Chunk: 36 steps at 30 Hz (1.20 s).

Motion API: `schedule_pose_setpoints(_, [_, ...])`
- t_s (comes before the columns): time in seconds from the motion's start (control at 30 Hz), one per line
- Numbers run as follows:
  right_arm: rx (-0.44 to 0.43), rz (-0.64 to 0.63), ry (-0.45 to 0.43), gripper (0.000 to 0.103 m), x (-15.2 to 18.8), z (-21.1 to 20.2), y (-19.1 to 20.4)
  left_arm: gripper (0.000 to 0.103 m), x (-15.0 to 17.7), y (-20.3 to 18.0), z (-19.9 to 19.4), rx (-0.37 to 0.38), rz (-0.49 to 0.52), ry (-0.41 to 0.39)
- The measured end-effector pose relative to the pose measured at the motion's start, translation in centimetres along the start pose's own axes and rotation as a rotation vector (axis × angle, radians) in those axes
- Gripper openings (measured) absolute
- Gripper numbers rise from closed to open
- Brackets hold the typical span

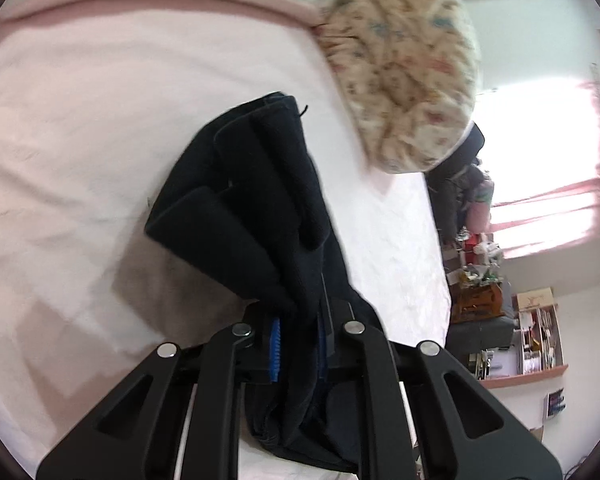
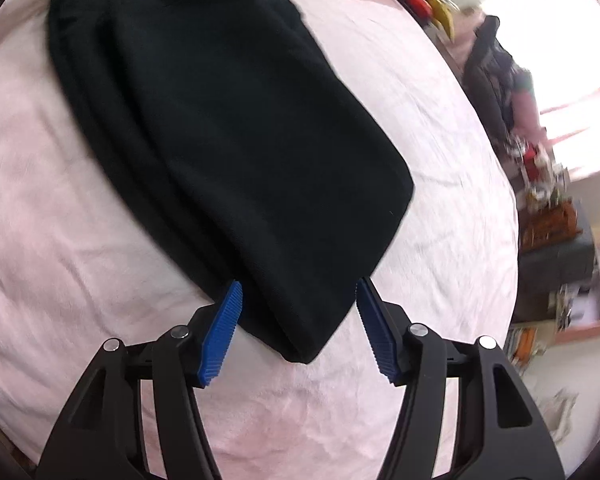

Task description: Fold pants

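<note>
Pants (image 1: 260,216): one black pair on the pink bed (image 1: 80,140). Left claw (image 1: 298,344) pinches them. Right claw (image 2: 298,320) is apart, holding nothing.

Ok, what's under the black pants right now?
The pink bedsheet lies under the folded black pants on every visible side. Whatever is directly beneath the fabric is covered. The right tool is open, with a folded corner between its pads.
</note>
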State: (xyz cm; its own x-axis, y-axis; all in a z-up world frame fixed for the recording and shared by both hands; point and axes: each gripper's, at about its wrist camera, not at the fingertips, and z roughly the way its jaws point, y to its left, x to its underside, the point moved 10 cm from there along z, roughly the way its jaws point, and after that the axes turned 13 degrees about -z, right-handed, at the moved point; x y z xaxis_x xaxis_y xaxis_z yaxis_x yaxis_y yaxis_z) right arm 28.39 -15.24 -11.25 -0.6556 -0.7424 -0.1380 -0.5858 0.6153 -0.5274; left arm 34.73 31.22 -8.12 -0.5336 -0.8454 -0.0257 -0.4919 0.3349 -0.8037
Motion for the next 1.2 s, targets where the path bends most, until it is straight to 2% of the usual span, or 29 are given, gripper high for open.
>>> schedule_pose_setpoints(0.07, [-0.012, 0.071, 0.008, 0.07, 0.4, 0.0, -0.9, 0.012, 0.6, -1.0, -0.4, 0.029, -0.004, -0.007])
schedule_pose_setpoints(0.23, [-0.027, 0.215, 0.041, 0.07, 2.0, 0.4, -3.0, 0.012, 2.8, -4.4, -1.2, 0.086, 0.042, -0.008])
schedule_pose_setpoints(0.3, [-0.029, 0.256, 0.054, 0.07, 2.7, 0.6, -3.7, 0.012, 3.7, -6.2, -1.5, 0.1, 0.094, -0.006])
schedule_pose_setpoints(0.37, [-0.031, 0.306, 0.072, 0.07, 3.7, 1.0, -4.6, 0.012, 4.9, -8.3, -1.7, 0.114, 0.17, 0.002])
schedule_pose_setpoints(0.43, [-0.032, 0.35, 0.09, 0.07, 4.6, 1.3, -5.3, 0.012, 7.0, -11.2, -1.7, 0.128, 0.289, 0.027])
schedule_pose_setpoints(0.57, [-0.033, 0.421, 0.119, 0.07, 6.4, 1.9, -6.4, 0.012, 13.2, -16.7, -1.0, 0.183, 0.51, 0.127])
schedule_pose_setpoints(0.67, [-0.04, 0.459, 0.143, 0.07, 7.8, 2.3, -6.5, 0.012, 18.6, -19.4, 0.3, 0.205, 0.639, 0.219])
schedule_pose_setpoints(0.77, [-0.048, 0.492, 0.161, 0.07, 8.9, 2.6, -6.6, 0.013, 23.9, -19.3, 2.6, 0.138, 0.76, 0.305])
schedule_pose_setpoints(0.87, [-0.061, 0.523, 0.182, 0.07, 10.0, 2.9, -6.5, 0.013, 30.6, -15.8, 7.7, -0.068, 0.922, 0.427])
schedule_pose_setpoints(0.93, [-0.066, 0.543, 0.192, 0.07, 10.6, 3.0, -6.7, 0.013, 33.8, -13.5, 10.1, -0.149, 0.975, 0.503])
schedule_pose_setpoints(1.0, [-0.063, 0.553, 0.196, 0.07, 11.3, 3.2, -7.0, 0.013, 36.7, -11.8, 12.0, -0.198, 0.987, 0.563])
schedule_pose_setpoints(1.07, [-0.058, 0.559, 0.203, 0.07, 12.2, 3.2, -7.2, 0.013, 38.4, -12.2, 12.7, -0.208, 1.04, 0.539])
schedule_pose_setpoints(1.17, [-0.055, 0.572, 0.225, 0.07, 13.6, 3.5, -7.1, 0.014, 38.3, -13.9, 13.4, -0.184, 1.026, 0.499])
schedule_pose_setpoints(1.2, [-0.057, 0.58, 0.233, 0.07, 14.0, 3.6, -7.1, 0.014, 38.9, -14.0, 13.5, -0.194, 1.052, 0.489])
